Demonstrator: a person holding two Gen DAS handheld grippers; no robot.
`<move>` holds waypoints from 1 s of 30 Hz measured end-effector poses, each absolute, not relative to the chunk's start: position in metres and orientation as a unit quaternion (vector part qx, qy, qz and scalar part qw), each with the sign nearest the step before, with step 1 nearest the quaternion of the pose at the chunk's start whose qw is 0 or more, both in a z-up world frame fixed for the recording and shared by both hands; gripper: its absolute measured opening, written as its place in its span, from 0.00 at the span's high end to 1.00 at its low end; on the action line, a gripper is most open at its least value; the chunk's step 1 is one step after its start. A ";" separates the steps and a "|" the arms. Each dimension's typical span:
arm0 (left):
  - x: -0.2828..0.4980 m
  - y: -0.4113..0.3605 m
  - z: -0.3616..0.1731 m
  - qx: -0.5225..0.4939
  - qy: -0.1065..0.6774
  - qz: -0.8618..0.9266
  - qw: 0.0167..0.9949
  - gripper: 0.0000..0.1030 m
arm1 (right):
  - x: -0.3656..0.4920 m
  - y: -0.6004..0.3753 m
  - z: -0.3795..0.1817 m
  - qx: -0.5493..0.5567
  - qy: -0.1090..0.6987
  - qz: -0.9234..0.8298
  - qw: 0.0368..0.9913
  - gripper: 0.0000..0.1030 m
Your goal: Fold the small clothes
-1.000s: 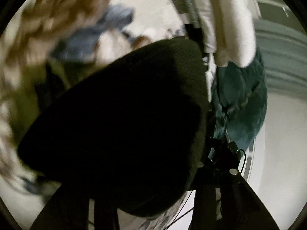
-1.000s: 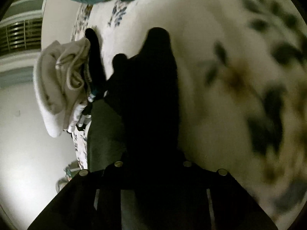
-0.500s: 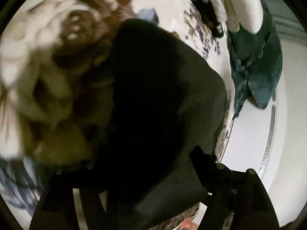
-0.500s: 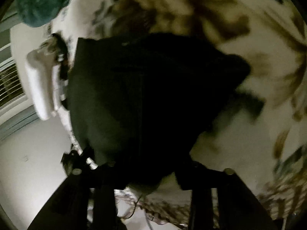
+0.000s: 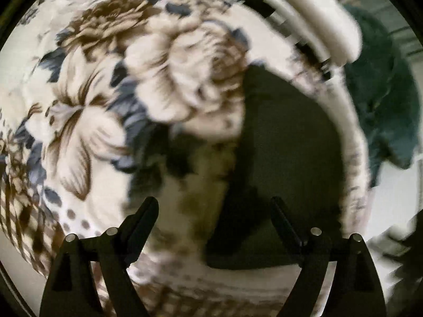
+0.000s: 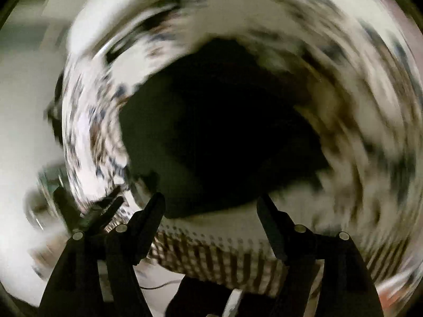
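So both grippers are letting go at the same time here. A second ago the dark garment [image 5: 285, 158] was bunched right up against both cameras and filling most of each view, with the jaws pinching it; now it is lying flat on the floral tablecloth [image 5: 87, 121] covering the desk, and both cameras are looking down on it from farther off. The left gripper [image 5: 215, 211] is spreading its jaws wider with nothing between them, just tablecloth and the garment's near edge showing past the tips. Same story on the right gripper [image 6: 210, 206]: jaws opening, nothing pinched, the dark garment [image 6: 219, 132] sitting beyond the fingertips as a compact dark patch. Both views are smeared with motion blur, the right one badly, so I can't tell how neat the fold edges are. From the left view the piece is looking like a roughly squared-off shape near the desk's edge, close to the white garment [image 5: 317, 18] and just beside the teal garment [image 5: 383, 105] that is hanging over the edge. My read: this fold is getting released and this piece is probably done, or close to it. Next would likely be reaching for another item in that pile, but that's just a guess.
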State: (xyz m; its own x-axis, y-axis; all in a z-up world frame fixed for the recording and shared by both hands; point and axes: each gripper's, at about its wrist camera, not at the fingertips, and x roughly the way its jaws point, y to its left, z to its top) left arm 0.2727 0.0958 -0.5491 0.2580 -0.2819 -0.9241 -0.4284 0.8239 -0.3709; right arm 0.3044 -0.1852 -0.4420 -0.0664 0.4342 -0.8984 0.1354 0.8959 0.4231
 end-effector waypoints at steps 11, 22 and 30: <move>0.284 0.117 -0.610 -0.324 0.616 0.045 0.717 0.17 | 0.484 0.093 -0.525 -0.110 0.738 0.299 0.595 0.28; 0.272 0.136 -0.608 -0.334 0.616 0.030 0.713 0.17 | 0.522 0.104 -0.556 -0.128 0.759 0.237 0.593 0.95; 0.280 0.149 -0.567 -0.377 0.589 -0.009 0.715 0.17 | 0.516 -0.043 -0.485 0.070 0.739 0.238 0.627 0.46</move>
